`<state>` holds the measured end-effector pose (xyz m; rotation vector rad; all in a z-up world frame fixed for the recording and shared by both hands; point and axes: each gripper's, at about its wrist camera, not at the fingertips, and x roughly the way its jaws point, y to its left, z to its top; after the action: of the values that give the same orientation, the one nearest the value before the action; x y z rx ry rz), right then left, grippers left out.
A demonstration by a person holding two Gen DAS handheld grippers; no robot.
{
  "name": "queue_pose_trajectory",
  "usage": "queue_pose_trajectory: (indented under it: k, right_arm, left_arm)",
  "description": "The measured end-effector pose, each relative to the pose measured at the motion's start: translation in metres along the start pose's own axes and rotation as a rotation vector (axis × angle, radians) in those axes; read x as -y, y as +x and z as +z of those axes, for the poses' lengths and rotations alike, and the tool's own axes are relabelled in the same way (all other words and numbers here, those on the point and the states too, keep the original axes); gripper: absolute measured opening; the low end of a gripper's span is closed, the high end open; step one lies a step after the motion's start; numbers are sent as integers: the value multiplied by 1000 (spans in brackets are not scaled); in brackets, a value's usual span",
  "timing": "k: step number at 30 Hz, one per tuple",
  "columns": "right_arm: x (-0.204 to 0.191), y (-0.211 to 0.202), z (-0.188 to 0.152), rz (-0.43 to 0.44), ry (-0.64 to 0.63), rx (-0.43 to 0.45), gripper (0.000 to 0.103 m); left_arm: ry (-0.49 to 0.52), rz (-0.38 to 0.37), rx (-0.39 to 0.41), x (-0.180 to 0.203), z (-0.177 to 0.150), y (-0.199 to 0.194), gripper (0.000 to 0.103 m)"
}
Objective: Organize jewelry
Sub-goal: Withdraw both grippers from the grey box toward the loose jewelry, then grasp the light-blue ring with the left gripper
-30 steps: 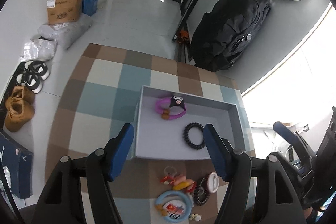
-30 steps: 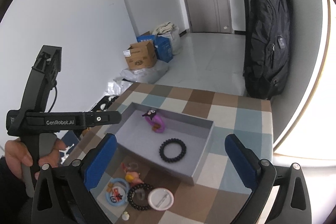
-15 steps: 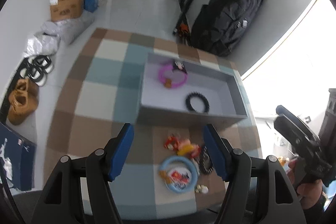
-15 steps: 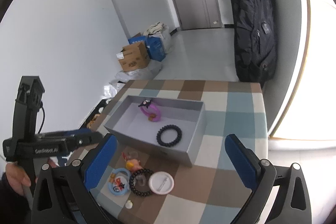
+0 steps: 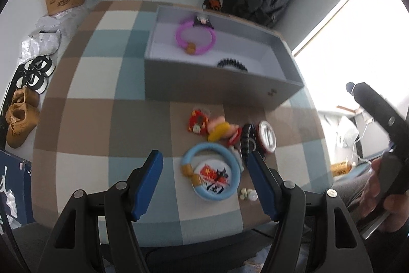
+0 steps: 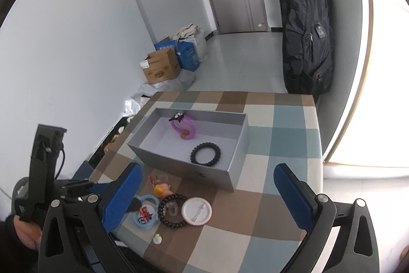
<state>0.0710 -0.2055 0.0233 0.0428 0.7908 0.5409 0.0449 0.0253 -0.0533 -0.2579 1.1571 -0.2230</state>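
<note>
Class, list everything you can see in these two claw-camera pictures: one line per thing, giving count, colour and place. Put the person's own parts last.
Table: one, brown, blue and cream checked cloth.
Box: one, grey, open, on the table.
Purple bracelet: one, with a dark charm, in the box.
Black bead bracelet: one, in the box.
Blue bracelet: one, light blue, on the table before the box.
Loose bead bracelet: one, black, beside the badge.
Badge: one, round, white.
Small charms: several, red, yellow, pink, near the box.
Backpack: one, black, by the wall.
Cardboard box: one, brown, on the floor.
Shoes: tan and black-white pairs, on the floor.
Left claw: blue pads, open, empty.
Right claw: blue pads, open, empty.
</note>
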Motion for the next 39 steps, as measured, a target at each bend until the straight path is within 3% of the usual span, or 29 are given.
queue_pose_trajectory:
  k: [11, 21, 23, 29, 39]
  right_arm:
    - [1, -1, 1, 12, 8, 0, 103]
    - [1, -2, 1, 17, 11, 3, 103]
    - [1, -3, 0, 19, 6, 4, 103]
    - [-1, -2, 1, 19, 3, -1, 103]
    - [1, -2, 1, 18, 16, -5, 103]
  left_arm:
    - [69, 7, -80, 11, -10, 18, 64]
    - [128, 89, -54, 13, -15, 18, 64]
    - [131, 85, -49, 12, -16, 17, 54]
    - [160, 100, -45, 16, -18, 15, 54]
    - [105, 42, -31, 11, -9, 7, 54]
